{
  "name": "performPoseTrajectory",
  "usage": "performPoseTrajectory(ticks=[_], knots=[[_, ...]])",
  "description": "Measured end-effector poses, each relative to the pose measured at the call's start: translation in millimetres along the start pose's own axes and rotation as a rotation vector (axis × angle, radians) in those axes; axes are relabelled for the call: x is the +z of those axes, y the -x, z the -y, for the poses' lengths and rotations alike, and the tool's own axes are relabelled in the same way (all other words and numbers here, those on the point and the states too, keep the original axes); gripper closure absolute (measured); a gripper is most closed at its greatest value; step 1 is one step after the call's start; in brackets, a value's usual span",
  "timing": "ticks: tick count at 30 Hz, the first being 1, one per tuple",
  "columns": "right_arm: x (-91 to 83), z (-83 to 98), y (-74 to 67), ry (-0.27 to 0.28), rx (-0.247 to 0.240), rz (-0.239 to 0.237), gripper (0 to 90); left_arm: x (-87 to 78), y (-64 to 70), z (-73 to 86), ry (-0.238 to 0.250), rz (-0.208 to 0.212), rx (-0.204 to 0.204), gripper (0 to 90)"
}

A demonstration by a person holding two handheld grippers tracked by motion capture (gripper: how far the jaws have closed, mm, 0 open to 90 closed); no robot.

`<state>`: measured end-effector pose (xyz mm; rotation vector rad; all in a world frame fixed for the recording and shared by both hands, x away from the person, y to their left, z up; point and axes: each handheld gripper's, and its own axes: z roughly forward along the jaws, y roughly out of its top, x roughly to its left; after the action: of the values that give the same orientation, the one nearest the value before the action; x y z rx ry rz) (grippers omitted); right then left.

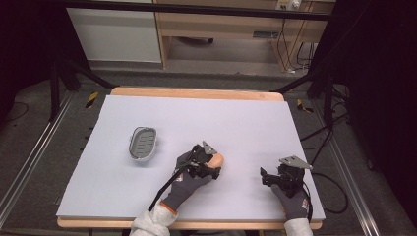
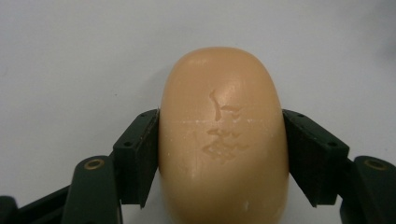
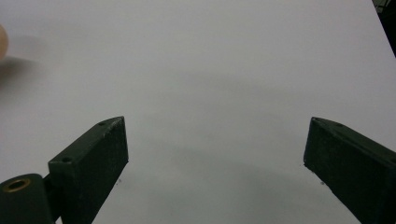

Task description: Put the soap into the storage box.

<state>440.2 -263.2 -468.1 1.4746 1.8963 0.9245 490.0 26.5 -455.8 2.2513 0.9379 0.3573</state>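
Note:
A peach-coloured oval bar of soap (image 2: 223, 135) with stamped characters lies on the white table. My left gripper (image 2: 219, 154) is shut on it, one black jaw pressed to each long side. From above, the soap (image 1: 217, 160) pokes out of the left gripper (image 1: 209, 162) near the table's middle front. A grey slotted soap dish (image 1: 142, 143) sits empty, left of that gripper. My right gripper (image 1: 266, 177) rests at the front right, and its own view shows it (image 3: 215, 154) open with bare table between the jaws.
The white sheet (image 1: 196, 123) covers a wooden table, whose edge (image 1: 196, 92) shows at the back. Black stand legs and cables lie on the floor around it. A sliver of the soap (image 3: 2, 42) shows at the left edge of the right gripper view.

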Motion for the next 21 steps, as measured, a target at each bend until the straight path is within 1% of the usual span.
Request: performPoseTrajectory(ticks=[2, 3, 4, 11, 12, 14, 21], knots=[[-0.1, 0.0, 0.1, 0.001, 0.000, 0.001, 6.7, -6.5, -1.4, -0.3, 0.011, 0.003, 0.000, 31.4], [-0.3, 0.0, 0.1, 0.002, 0.001, 0.001, 6.7, -13.1, -3.7, -0.4, 0.020, 0.003, -0.002, 31.4], [-0.3, 0.0, 0.1, 0.002, 0.001, 0.001, 6.7, -13.1, -3.7, -0.4, 0.020, 0.003, -0.002, 31.4], [-0.3, 0.0, 0.4, 0.004, -0.001, 0.004, 6.7, -32.4, -12.4, 2.3, 0.047, 0.002, -0.016, 31.4], [-0.4, 0.0, 0.3, 0.004, -0.001, 0.004, 6.7, -34.6, -14.0, 2.7, 0.049, -0.003, -0.010, 31.5], [-0.4, 0.0, 0.1, 0.004, 0.000, 0.005, 6.7, -39.0, -16.6, 4.2, 0.058, 0.001, -0.022, 31.5], [-0.6, 0.1, 0.4, 0.003, 0.001, 0.007, 6.7, -52.8, -26.6, 9.0, 0.076, -0.010, -0.031, 31.5]])
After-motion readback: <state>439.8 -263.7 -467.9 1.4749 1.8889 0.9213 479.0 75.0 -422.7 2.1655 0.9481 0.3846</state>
